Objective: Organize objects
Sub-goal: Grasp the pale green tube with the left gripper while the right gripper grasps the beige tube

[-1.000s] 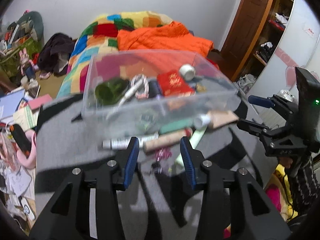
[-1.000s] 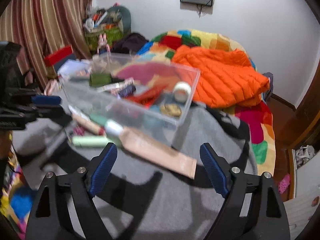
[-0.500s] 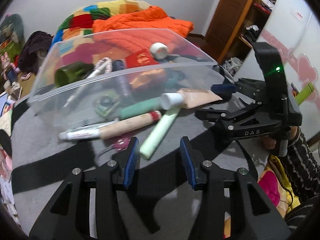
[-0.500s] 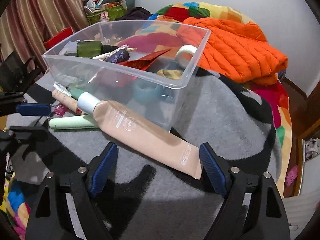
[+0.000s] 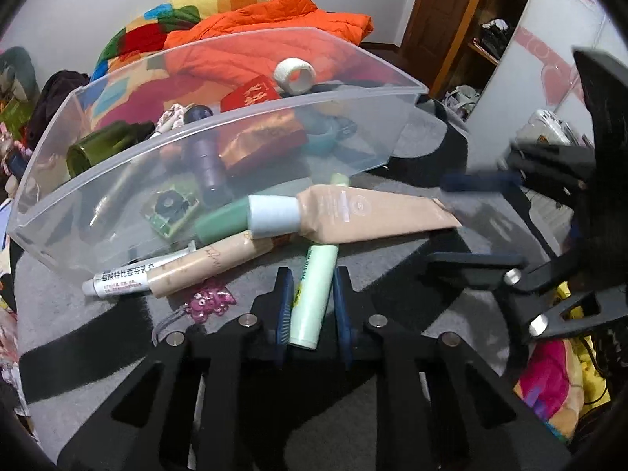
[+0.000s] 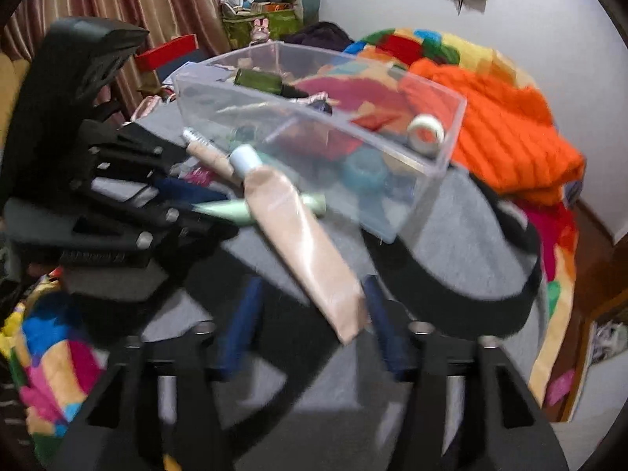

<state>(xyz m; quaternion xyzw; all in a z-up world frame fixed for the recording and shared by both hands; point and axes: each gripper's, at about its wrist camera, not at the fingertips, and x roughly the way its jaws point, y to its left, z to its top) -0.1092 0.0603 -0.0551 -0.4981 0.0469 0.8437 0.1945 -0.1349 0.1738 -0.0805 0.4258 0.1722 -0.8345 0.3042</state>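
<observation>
Straddling the mint tube (image 5: pixel 314 294), the left gripper (image 5: pixel 312 306) has just been closing its jaws; the blue pads now sit against the tube's sides near its lower end, so it looks gripped. That tube lies on the grey cloth (image 5: pixel 392 412) just in front of the clear bin (image 5: pixel 274 106), its far end tucked under the beige tube (image 5: pixel 369 216). Small print runs along the mint tube, too fine to read.

The right gripper (image 6: pixel 310 314) has also been narrowing its jaws, with the flat crimped tail of the beige tube between them. The frame is blurred, and a gap shows on the left side, so the pads do not seem to press on it. The beige tube has a pale blue cap (image 5: pixel 272 216) and a small round emblem with tiny white lettering, not legible.

Beside it lie a slim tan tube (image 5: pixel 212 259) with cursive script I cannot make out, and a white ointment tube (image 5: pixel 121 278) printed with black Chinese characters. A pink charm (image 5: pixel 208 302) rests just below them.

Inside the bin are a red packet (image 5: pixel 251 96) with gold characters, a white tape roll (image 5: pixel 294 74), a green bottle (image 5: pixel 102 145) and a dark purple cylinder (image 5: pixel 206 161). An orange quilt (image 5: pixel 267 23) lies behind on the bed.
</observation>
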